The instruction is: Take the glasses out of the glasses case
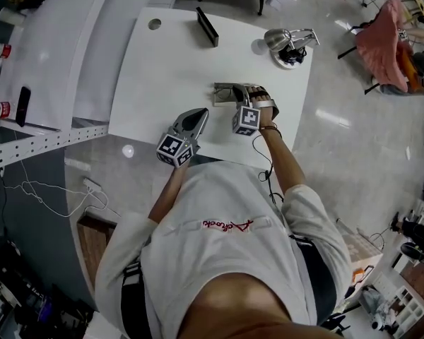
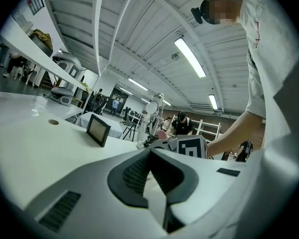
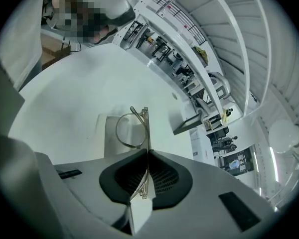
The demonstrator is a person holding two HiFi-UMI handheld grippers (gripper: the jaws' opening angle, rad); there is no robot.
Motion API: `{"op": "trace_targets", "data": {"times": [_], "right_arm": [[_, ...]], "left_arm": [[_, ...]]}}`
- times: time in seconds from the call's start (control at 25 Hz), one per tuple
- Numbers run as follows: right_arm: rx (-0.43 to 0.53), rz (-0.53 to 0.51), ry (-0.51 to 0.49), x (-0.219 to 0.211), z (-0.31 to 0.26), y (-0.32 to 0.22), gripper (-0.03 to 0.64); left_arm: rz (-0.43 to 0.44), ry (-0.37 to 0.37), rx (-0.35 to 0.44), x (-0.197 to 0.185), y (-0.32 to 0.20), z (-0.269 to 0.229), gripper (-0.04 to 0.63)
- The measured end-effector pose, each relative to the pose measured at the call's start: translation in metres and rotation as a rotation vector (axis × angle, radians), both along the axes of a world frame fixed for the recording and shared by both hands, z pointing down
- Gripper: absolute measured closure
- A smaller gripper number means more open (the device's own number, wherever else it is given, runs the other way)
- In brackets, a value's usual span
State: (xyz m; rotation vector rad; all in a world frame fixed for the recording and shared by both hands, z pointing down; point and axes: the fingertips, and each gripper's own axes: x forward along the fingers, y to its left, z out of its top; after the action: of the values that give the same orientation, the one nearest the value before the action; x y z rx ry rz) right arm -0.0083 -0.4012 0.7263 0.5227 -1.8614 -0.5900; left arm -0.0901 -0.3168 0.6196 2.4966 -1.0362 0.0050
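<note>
Glasses [image 3: 132, 131] are pinched by the thin frame near one temple in the right gripper [image 3: 148, 151]. A lens ring sticks out past the tips, over the pale case [image 3: 108, 139] on the desk [image 1: 169, 69]. I cannot tell whether they are fully clear of the case. The step in hand looks like the lift-out. It should go best straight up and slow, with the frame level so nothing snags the case edge, and with no harder squeeze on such light wire. The right jaws are nearly together, clamped on the frame. The left gripper [image 2: 149, 152] has its jaws together on nothing, near the case but apart from it; it could steady the case if it rides up.
</note>
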Motion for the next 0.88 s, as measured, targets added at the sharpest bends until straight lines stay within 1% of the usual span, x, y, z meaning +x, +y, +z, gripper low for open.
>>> {"op": "trace_targets", "data": {"times": [0.12,0.24,0.44,0.56,0.64,0.72,0.76,0.8,0.88], "right_arm": [[0.029,0.056,-0.084,-0.003,-0.024,-0.004,0.589],[0.004,0.157,-0.239,-0.005,-0.043,-0.006,0.589],[-0.112,0.407,-0.635,0.002,-0.076,-0.006,0.589],[-0.137,0.548,-0.890,0.009,-0.102,-0.008,0.589],[-0.139,0.622,-1.062,0.015,-0.119,-0.008,0.589],[-0.122,0.653,-1.192,0.019,-0.133,-0.005,0.589],[-0.104,0.650,-1.228,0.020,-0.140,-0.001,0.589],[-0.084,0.639,-1.246,0.020,-0.146,0.003,0.589],[-0.053,0.611,-1.249,0.017,-0.153,0.015,0.589]], "left_arm": [[0.014,0.008,0.016,0.003,-0.001,-0.004,0.574],[0.027,0.013,0.035,0.005,-0.004,-0.010,0.572],[0.041,0.027,0.064,0.004,-0.005,-0.019,0.574],[0.054,0.030,0.071,0.003,-0.004,-0.021,0.574],[0.066,0.027,0.078,0.004,-0.003,-0.023,0.574],[0.079,0.033,0.078,0.004,0.000,-0.024,0.574],[0.086,0.035,0.078,0.005,0.002,-0.025,0.572],[0.093,0.037,0.078,0.005,0.004,-0.025,0.572],[0.102,0.042,0.076,0.005,0.008,-0.023,0.572]]}}
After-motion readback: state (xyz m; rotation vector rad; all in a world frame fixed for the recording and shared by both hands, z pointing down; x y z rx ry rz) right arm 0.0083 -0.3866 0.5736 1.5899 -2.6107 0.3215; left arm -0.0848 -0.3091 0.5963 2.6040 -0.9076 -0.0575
